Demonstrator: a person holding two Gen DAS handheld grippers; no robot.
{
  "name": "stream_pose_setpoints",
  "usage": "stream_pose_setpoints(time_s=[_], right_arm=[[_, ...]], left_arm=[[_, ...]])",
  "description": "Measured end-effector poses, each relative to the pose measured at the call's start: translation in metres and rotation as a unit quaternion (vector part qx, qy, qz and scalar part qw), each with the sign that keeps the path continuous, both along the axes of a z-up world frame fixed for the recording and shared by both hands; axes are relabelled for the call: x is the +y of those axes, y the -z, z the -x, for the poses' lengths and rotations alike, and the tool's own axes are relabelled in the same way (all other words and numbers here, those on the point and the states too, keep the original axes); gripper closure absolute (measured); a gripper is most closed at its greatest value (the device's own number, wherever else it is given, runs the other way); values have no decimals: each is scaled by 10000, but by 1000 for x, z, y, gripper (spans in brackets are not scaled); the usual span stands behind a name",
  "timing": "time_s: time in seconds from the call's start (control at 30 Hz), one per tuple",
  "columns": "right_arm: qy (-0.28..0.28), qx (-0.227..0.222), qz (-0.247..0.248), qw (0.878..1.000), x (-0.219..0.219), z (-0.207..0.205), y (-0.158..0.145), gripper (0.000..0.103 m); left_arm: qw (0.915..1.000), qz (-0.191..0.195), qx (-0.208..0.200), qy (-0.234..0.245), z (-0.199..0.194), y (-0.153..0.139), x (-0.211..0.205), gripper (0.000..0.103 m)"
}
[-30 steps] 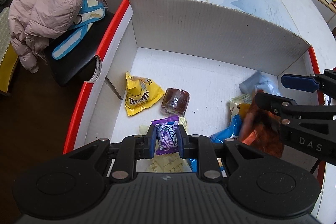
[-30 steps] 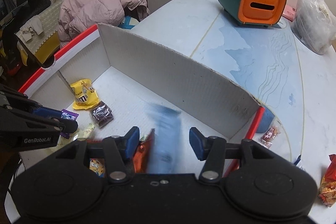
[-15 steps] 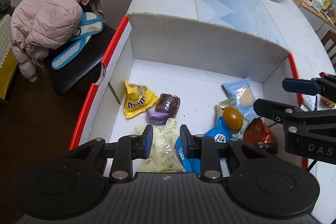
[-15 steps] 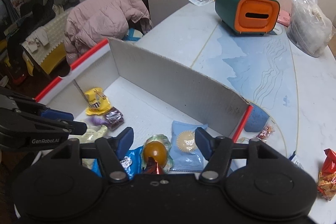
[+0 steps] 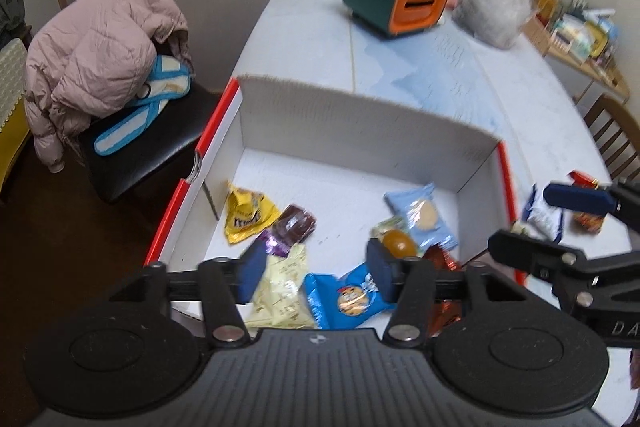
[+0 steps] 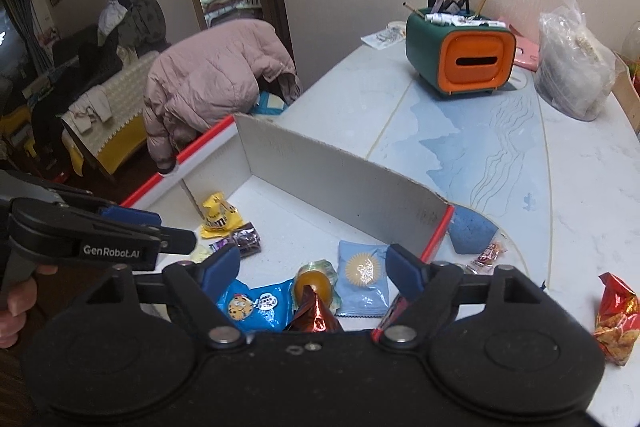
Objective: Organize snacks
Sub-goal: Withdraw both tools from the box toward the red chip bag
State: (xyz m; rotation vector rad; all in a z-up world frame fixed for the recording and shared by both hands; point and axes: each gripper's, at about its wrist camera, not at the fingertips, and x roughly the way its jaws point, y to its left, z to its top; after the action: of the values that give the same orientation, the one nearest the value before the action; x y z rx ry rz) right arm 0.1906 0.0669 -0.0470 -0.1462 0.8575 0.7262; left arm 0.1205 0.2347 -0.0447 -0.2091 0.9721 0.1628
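White marble table [image 6: 580, 187] carries a shallow cardboard box [image 5: 360, 123] with red edges, near the table's left end. Next to it stands a chair draped with a pink puffer jacket [image 5: 104, 55]. Farther back on the table sits a green-and-orange organizer [image 6: 460, 55]. Both tools hover above the box with nothing between their blue pads: the left gripper [image 5: 316, 269] has its jaws wide, and so does the right gripper [image 6: 316, 267]. Snacks lie loose on the box floor: a pale yellow packet [image 5: 284, 287], a blue cookie packet [image 5: 344, 295], a light blue biscuit packet [image 5: 422, 215], a yellow candy bag [image 5: 246, 217], and a brown wrapped sweet [image 5: 298, 223]. Outside the box, right of it, lies a red snack bag [image 6: 614, 315].
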Motion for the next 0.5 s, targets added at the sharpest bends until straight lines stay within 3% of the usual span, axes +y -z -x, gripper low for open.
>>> stream_pose_setpoints(time_s=[0.2,0.33,0.5], right_arm=[[46,-93,-181,9998,-23,13,-12,19],[160,-154,-341,9992,-45,19,-19,9],[307,-266,-495,9979,-77,25,-24,6]], left_arm=[[9996,3,-214,183,5,-13,-19,46],[9990,30,-359,278,7,-20,-35,37],[9977,106,-534,409,9,-26,-57,34]])
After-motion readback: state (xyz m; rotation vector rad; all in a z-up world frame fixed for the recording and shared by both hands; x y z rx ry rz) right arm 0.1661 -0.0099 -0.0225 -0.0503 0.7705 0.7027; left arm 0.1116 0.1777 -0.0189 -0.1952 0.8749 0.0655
